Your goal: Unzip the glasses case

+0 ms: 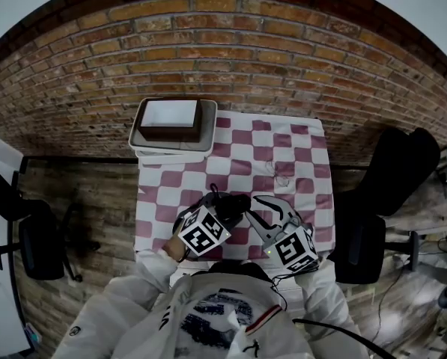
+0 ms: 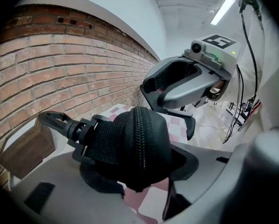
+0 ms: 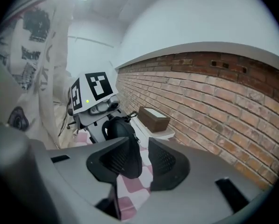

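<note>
Glasses case (image 2: 139,148) first: it hangs over the near edge of the desk (image 1: 298,148), close in front of us and between our 2 hands.

At the far left corner of the desk stands a tray (image 1: 137,144) with 1 brown box (image 1: 169,118) in it. The box shows white on top, and we cannot tell what it holds.

Nearer and to the right of the tray, our left tongs (image 2: 141,171) are clenched on the glasses case, with a pad pressing each side of its rounded end. A strap (image 2: 99,141) and a clip (image 2: 55,120) stick out from that end to the left. The zipper (image 2: 140,134) runs up and over the end between the pads, and its teeth look closed there, so whatever is inside the case is hidden.

We judge that the case's long axis runs away from the left tongs toward the right ones.

Our right tongs (image 3: 144,160) are released, their pads apart with nothing pressed between them. The free end of the case lies just ahead of them, showing in the gap and partly behind the left pad. A small tab on that end may be the pull, but it is too small to be sure.

The right tongs are the free ones and the nearer to that end, so the coming move turns on bringing them onto the pull while the left tongs hold the case.
</note>
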### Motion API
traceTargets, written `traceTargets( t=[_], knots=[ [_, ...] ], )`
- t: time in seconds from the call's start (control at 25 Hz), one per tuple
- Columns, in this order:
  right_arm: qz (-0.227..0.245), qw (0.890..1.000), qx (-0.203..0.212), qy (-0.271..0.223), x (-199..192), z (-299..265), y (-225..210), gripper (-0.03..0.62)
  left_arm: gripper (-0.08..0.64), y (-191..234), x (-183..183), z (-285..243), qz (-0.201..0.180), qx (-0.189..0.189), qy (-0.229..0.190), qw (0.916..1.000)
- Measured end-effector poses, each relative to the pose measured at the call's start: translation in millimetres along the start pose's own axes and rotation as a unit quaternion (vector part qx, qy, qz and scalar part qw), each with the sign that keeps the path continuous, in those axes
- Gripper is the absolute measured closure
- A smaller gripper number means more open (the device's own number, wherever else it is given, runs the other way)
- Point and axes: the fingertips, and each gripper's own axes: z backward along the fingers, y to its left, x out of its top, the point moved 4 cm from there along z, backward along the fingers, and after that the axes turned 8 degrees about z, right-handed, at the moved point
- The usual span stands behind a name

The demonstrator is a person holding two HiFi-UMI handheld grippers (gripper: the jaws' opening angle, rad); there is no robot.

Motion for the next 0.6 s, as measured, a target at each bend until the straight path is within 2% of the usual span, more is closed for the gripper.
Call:
traceTargets(
  t=[0.28, 0.6],
  knots=[
    [-0.01, 0.998, 0.069, -0.008, 7, -1, 7, 0.413, 0.314, -3, 0, 0, -0.03, 0.005, 0.009, 0.9995],
    [0.057, 0.99, 0.123, 0.037, -2, -7, 6, 0.37, 0.314, -9, 3, 3, -0.063, 0.008, 0.017, 0.9978]
  ],
)
